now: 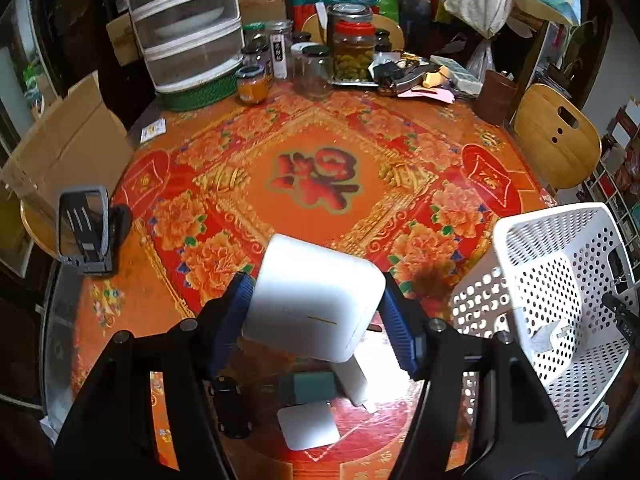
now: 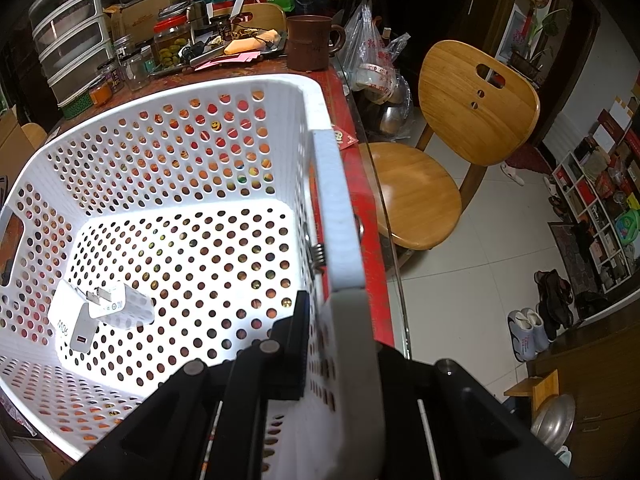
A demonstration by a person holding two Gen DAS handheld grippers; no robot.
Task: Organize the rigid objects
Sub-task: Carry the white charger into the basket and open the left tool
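My left gripper [image 1: 316,304] is shut on a white box-shaped device [image 1: 314,300] and holds it above the table, left of the white perforated basket [image 1: 560,264]. Below it on the table lie a flat white square device [image 1: 308,426], a teal block [image 1: 308,386], a white block [image 1: 354,380] and a small black toy car [image 1: 230,406]. My right gripper [image 2: 340,340] is shut on the basket's right wall [image 2: 336,216], one finger inside, one outside. Two white chargers [image 2: 100,310] lie on the basket floor.
A grey and black clip-like object [image 1: 86,230] stands at the table's left edge. Jars [image 1: 352,54], a stack of clear drawers [image 1: 188,24] and clutter fill the table's far side. A brown mug [image 2: 310,42] stands behind the basket. A wooden chair [image 2: 452,148] is to the right.
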